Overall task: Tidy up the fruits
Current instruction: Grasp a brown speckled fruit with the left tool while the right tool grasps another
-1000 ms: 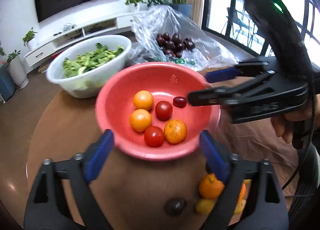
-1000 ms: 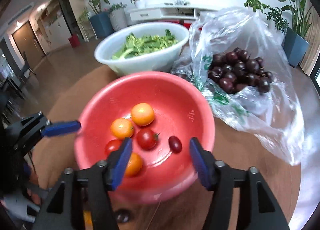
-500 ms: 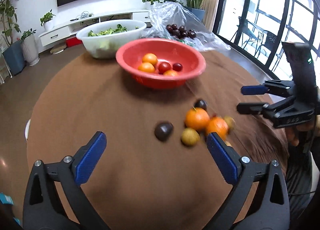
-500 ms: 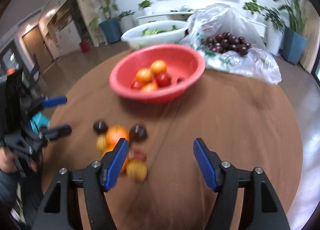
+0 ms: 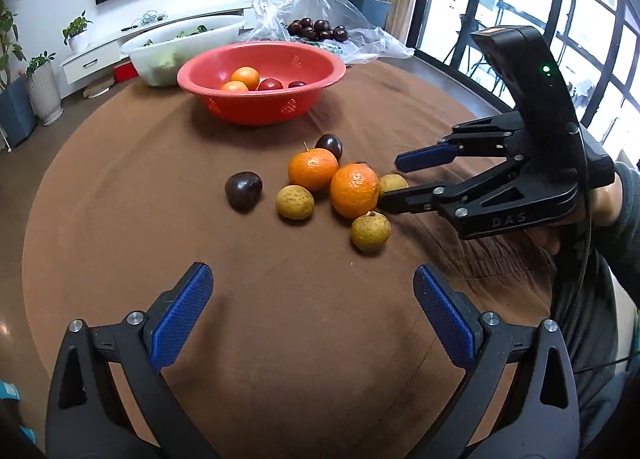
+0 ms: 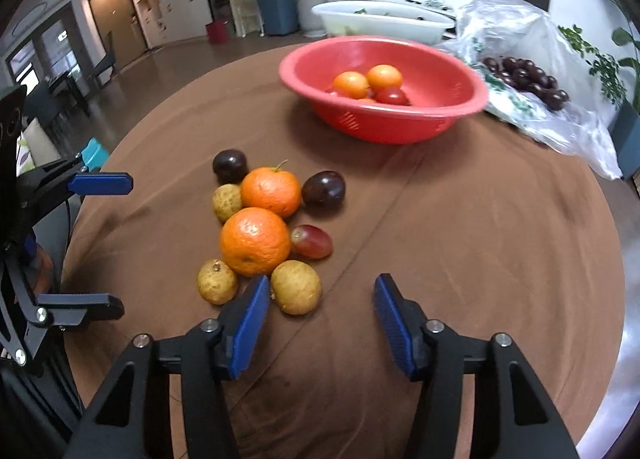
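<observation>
Left wrist view: round table under a matte brown cloth point(image 5: 160, 187), creased near its right edge. Left gripper point(image 5: 312, 311) with jaws spread wide, ribbed blue pads, nothing between them; bare cloth below and ahead. Loose fruit cluster at centre: two dimpled oranges point(image 5: 354, 190), three dull tan round fruits point(image 5: 295, 202), two glossy dark plums point(image 5: 243, 190). Right gripper point(image 5: 394, 183) reaches in from the right, its lower finger tip just beside the nearer orange; contact cannot be told. Red plastic bowl point(image 5: 320, 59) with perforated wall stands well beyond the cluster, holding oranges and red tomatoes. White basin point(image 5: 140, 55) of greens behind it.

Right wrist view: right gripper point(image 6: 320, 315) closing, jaws partly apart, holding nothing; one tan fruit point(image 6: 296, 286) lies just beside its left pad. A red grape point(image 6: 312, 242) touches the near orange. Clear crinkled bag point(image 6: 560, 127) of dark plums beside the bowl. Open cloth to the right.
</observation>
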`<move>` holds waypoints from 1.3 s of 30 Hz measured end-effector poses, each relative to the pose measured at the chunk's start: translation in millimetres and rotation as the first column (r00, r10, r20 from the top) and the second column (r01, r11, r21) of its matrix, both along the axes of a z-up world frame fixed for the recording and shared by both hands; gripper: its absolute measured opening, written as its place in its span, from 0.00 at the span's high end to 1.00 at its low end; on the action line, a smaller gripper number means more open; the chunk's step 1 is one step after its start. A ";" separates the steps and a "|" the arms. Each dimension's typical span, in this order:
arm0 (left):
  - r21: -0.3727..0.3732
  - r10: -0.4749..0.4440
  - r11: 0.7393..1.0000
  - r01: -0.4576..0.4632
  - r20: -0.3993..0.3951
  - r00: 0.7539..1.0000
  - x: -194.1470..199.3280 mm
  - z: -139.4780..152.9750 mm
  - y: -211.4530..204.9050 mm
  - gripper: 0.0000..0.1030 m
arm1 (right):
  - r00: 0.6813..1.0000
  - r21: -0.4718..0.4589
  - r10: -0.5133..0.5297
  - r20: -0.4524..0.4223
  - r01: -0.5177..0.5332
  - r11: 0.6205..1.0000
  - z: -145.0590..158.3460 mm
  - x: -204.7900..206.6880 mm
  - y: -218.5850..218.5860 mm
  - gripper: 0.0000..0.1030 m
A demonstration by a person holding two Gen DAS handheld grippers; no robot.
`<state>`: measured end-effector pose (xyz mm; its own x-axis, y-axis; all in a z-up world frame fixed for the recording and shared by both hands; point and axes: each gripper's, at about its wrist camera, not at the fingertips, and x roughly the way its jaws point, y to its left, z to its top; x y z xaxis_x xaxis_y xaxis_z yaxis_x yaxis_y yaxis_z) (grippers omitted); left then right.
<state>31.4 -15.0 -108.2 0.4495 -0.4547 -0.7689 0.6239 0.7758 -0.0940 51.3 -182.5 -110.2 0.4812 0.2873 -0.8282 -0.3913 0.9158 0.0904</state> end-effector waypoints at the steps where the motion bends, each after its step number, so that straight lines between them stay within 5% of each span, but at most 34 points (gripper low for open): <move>1: 0.001 -0.001 1.000 0.001 0.000 1.000 -0.4 0.0 -0.7 0.01 | 1.000 0.001 0.006 -0.004 -0.006 1.000 -0.7 1.1 1.1 0.52; 10: 0.017 0.008 1.000 -0.008 -0.003 1.000 6.4 -2.1 -2.9 0.01 | 0.998 0.028 0.053 -0.024 -0.052 0.998 -2.9 -1.0 7.3 0.73; 25: 0.007 -0.023 1.000 0.023 -0.002 1.000 19.9 -4.2 -41.3 0.04 | 0.995 0.159 -0.100 0.029 0.094 0.983 16.1 -27.4 -25.0 0.73; 36: 0.066 -0.040 0.997 0.041 -0.022 0.999 22.8 -24.7 -65.2 0.64 | 0.987 0.178 -0.154 0.045 0.144 0.973 21.8 -41.1 -34.1 0.73; 39: 0.079 -0.049 0.996 0.050 -0.006 0.999 19.5 -26.4 -68.7 0.69 | 0.987 0.182 -0.153 0.047 0.142 0.973 21.6 -41.0 -33.9 0.73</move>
